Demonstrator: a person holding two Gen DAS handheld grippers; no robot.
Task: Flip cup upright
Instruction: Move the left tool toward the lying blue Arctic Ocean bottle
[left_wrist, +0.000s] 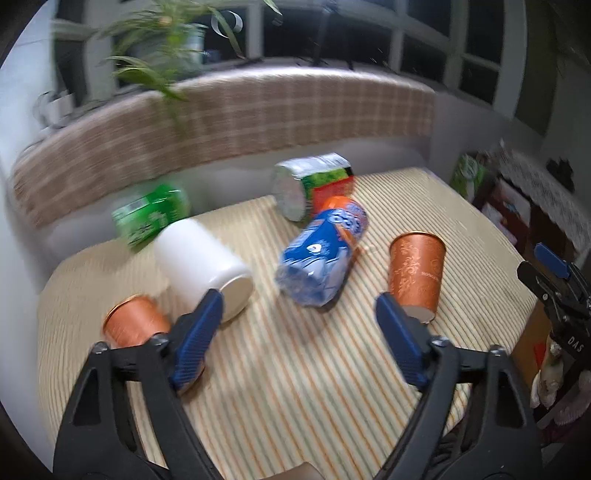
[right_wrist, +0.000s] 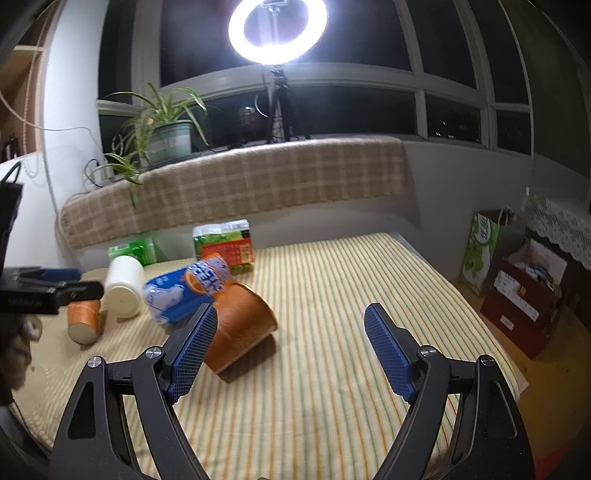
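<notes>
Striped tablecloth (right_wrist: 332, 295), dark windows behind. We see the orange cup (right_wrist: 240, 325) on its side, centre-left of the right wrist view, just beside the right gripper (right_wrist: 290, 347), jaws wide, empty. Left gripper (left_wrist: 299, 332) also wide, holding nothing; second orange cup (left_wrist: 133, 325) lower left.

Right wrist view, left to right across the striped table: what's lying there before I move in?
Small orange paper cup → white mug → blue snack bag → large orange paper cup, tipped over; then bare striped tablecloth.
</notes>
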